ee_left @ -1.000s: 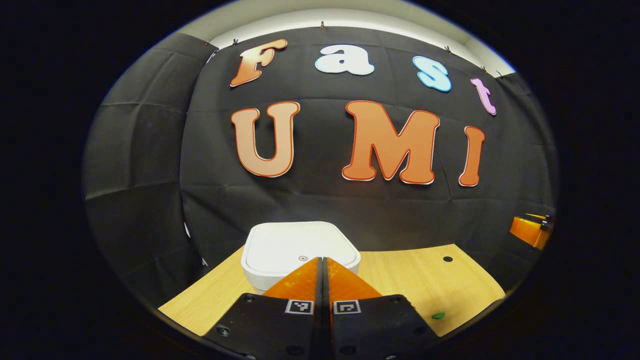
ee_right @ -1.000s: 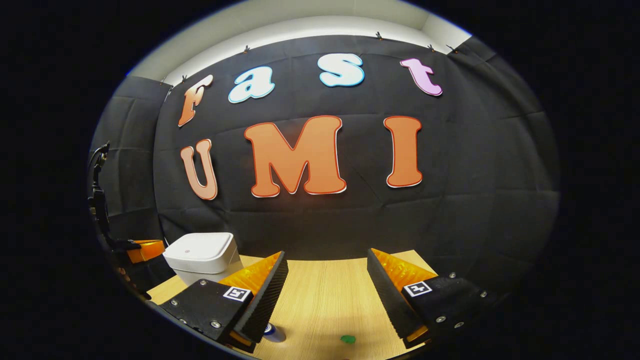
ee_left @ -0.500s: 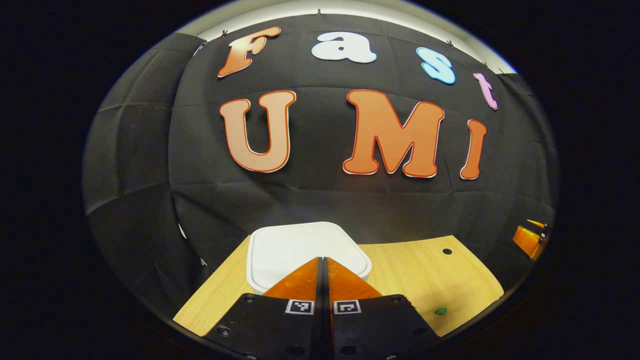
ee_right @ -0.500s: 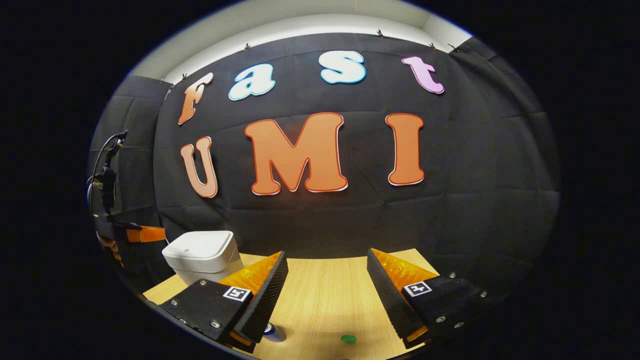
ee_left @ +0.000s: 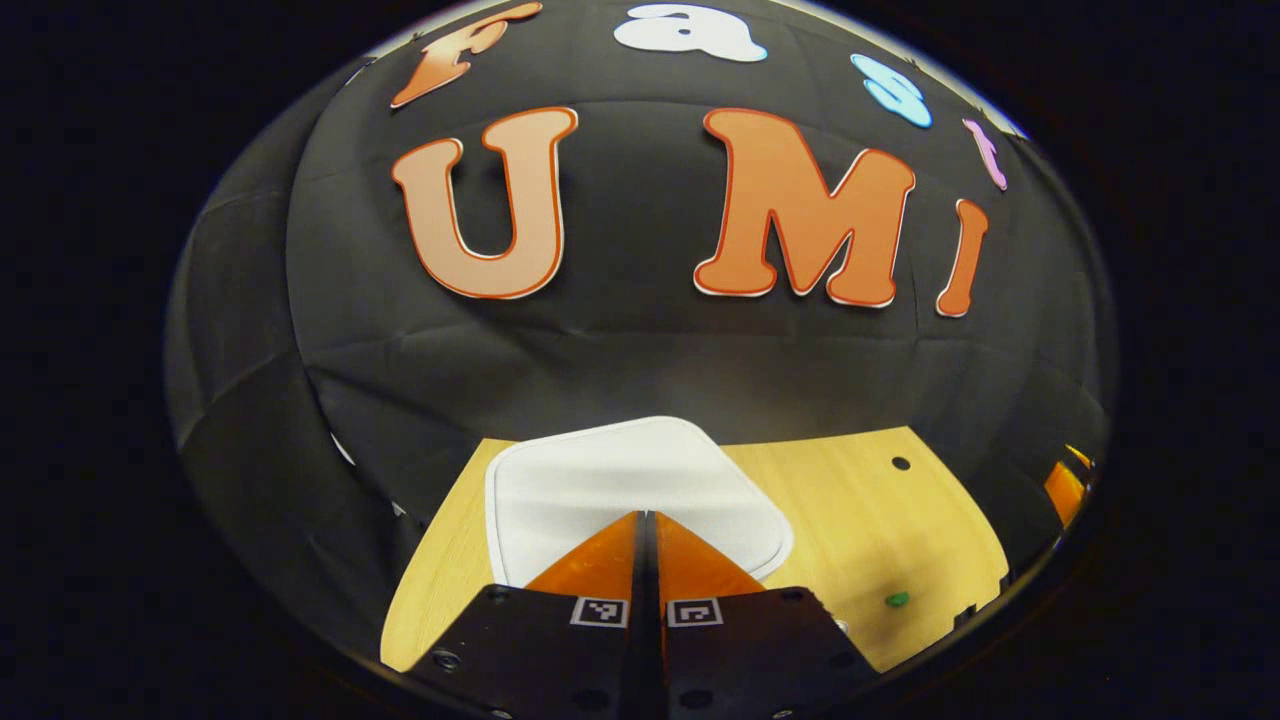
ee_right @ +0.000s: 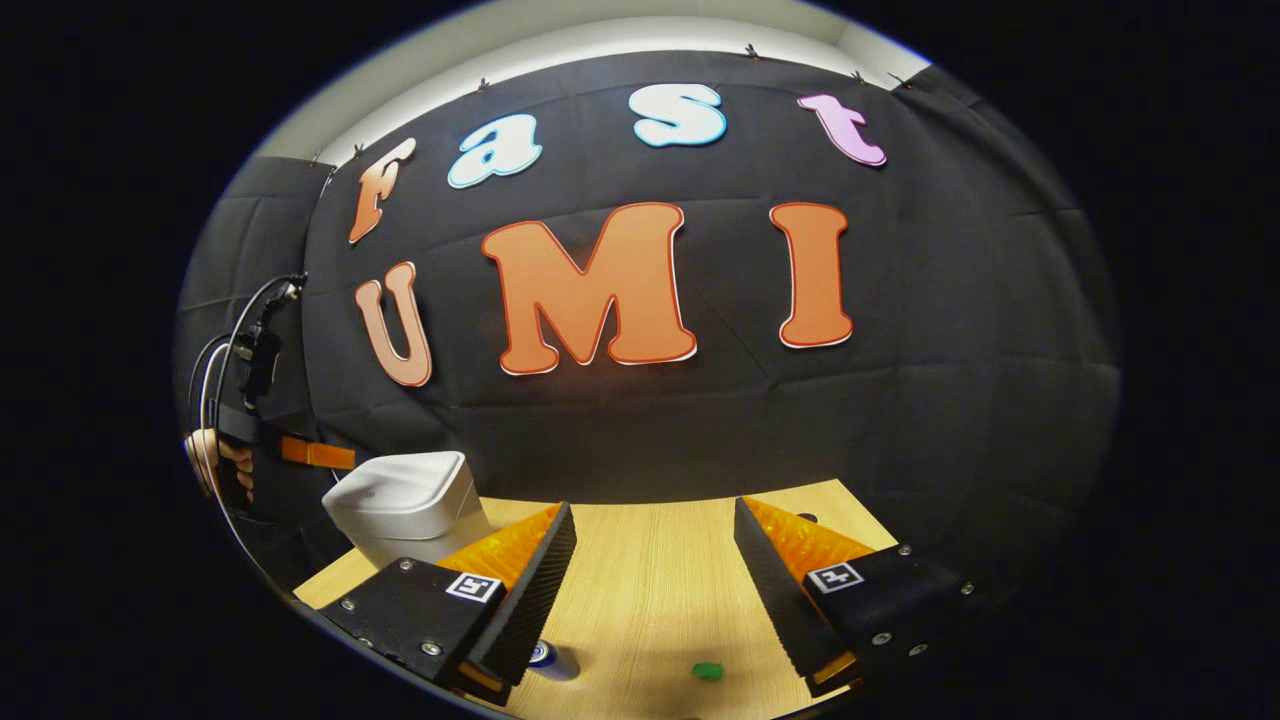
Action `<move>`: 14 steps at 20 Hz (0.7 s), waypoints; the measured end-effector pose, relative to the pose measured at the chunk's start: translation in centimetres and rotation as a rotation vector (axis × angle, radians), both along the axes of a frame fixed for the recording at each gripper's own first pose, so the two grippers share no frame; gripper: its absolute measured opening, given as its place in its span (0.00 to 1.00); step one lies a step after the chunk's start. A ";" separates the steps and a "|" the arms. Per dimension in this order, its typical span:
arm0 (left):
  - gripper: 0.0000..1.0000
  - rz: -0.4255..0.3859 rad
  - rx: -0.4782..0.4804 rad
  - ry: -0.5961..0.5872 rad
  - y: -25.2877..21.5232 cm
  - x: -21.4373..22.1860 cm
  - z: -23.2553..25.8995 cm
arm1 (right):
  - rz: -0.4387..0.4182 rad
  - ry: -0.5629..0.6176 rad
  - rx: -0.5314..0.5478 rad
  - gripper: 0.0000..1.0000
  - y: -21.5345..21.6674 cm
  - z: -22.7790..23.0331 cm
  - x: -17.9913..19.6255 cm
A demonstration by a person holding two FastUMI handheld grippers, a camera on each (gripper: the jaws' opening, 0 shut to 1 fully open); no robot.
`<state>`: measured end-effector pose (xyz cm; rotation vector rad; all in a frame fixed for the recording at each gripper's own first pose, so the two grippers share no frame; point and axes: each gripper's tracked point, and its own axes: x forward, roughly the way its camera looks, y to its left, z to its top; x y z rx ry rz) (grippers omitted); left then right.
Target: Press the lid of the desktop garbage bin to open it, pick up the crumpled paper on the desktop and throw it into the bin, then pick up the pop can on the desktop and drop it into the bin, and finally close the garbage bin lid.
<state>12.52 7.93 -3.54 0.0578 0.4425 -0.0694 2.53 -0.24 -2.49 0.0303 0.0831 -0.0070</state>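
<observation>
In the left gripper view, the left hand-held gripper has its two fingers pressed together, nothing between them, tips pointing over the near edge of the white lid of the garbage bin. The fingers cover the lid's near middle, so whether the tips touch the lid cannot be told. The bin's body is almost wholly hidden under the lid from this high angle. Right of the fingers, on the wooden worktop, lies a small green thing, too small to identify, and farther off a dark round hole.

In the right gripper view, at the far left, a hand grips the handle of the left hand-held gripper, held roughly level with cables looping up behind it. Its fingers reach toward the bin at lid height; the tips are hard to make out against the bin's edge. The bin stands just beyond the left finger of the right hand-held gripper, which is spread wide and holds nothing above the bare worktop. Below that left finger only the top of the pop can peeks out, the rest cut off. The green thing lies between the fingers, close to the view's bottom.
</observation>
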 end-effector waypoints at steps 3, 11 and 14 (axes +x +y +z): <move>0.00 -0.003 -0.005 0.058 0.2 0.6 -1.9 | -0.009 0.014 -0.009 0.95 -0.2 -0.6 0.3; 0.00 -0.083 0.046 0.136 -0.8 -0.1 -4.9 | 0.004 0.031 -0.002 0.95 0.6 -1.0 0.3; 0.01 -0.016 -0.096 0.105 -0.9 0.6 -4.7 | -0.004 0.028 -0.012 0.95 0.7 -1.0 0.1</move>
